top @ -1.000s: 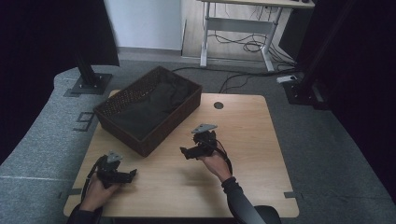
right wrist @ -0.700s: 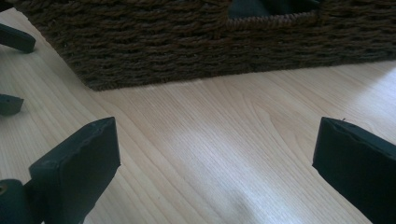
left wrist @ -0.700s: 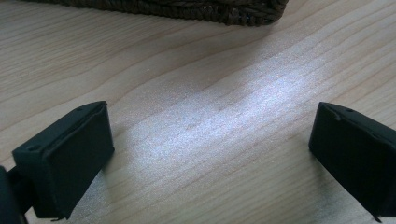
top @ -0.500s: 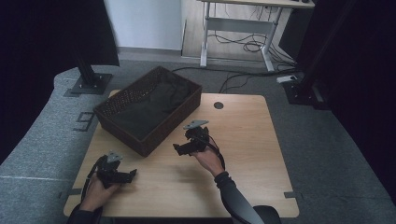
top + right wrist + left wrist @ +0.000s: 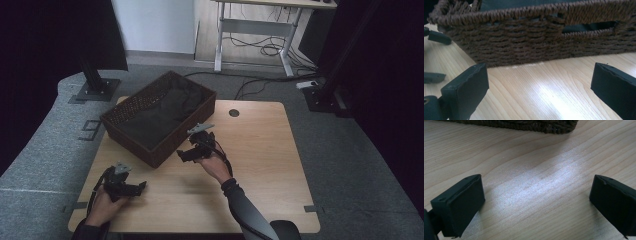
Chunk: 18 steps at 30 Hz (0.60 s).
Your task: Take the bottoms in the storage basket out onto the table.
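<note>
A brown woven basket (image 5: 186, 134) stands at the back left of the wooden table (image 5: 260, 165), with dark cloth (image 5: 160, 112) lying inside it. My right gripper (image 5: 184, 154) is open and hovers just in front of the basket's near wall, pointing at it. In the right gripper view, the basket wall (image 5: 524, 42) and its handle slot (image 5: 589, 26) lie beyond that gripper's (image 5: 539, 87) spread jaws, which hold nothing. My left gripper (image 5: 139, 187) rests open at the table's front left. The left gripper view has bare wood between its (image 5: 536, 202) jaws and the basket's base (image 5: 524, 124) at the top.
A round cable hole (image 5: 234, 113) sits in the table's back edge. On the grey floor stand a black stand base (image 5: 95, 90) at the left and a white desk frame (image 5: 255, 35) with cables behind. The left gripper's fingers (image 5: 437, 37) show far left in the right gripper view.
My right gripper has moved left and forward across the table toward the basket's near wall. The left gripper has stayed where it was.
</note>
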{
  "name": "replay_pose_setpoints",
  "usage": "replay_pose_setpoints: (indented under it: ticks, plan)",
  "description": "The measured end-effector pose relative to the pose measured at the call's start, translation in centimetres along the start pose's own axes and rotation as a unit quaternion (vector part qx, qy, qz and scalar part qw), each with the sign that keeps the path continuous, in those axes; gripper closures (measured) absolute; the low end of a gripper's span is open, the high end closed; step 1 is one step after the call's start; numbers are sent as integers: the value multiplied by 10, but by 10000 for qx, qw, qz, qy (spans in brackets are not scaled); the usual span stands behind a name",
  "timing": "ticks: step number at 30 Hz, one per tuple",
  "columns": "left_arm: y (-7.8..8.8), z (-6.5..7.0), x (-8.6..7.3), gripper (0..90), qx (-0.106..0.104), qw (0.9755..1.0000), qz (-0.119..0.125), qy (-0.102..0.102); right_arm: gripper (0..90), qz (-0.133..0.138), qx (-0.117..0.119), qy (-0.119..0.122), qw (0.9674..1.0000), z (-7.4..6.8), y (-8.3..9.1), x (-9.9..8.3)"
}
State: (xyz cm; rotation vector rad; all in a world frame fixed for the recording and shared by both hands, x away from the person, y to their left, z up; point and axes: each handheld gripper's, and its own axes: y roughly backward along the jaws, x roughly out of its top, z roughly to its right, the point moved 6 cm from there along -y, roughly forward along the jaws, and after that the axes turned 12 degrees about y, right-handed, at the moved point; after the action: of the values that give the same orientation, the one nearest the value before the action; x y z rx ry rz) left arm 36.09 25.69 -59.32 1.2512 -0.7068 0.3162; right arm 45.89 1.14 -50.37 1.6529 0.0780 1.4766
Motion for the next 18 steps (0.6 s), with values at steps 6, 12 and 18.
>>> replay_pose_setpoints:
  ticks: [6,12,18]
  plan:
    - [0,0,0,0,0,10000,0,1,10,-45,-11,23,10000,0,-6,8]
    - [0,0,0,0,1,10000,-3,1,10,-65,-20,58,10000,-2,-10,15]
    - [0,0,0,0,0,10000,-4,1,10,-16,-8,61,10000,-3,-14,28]
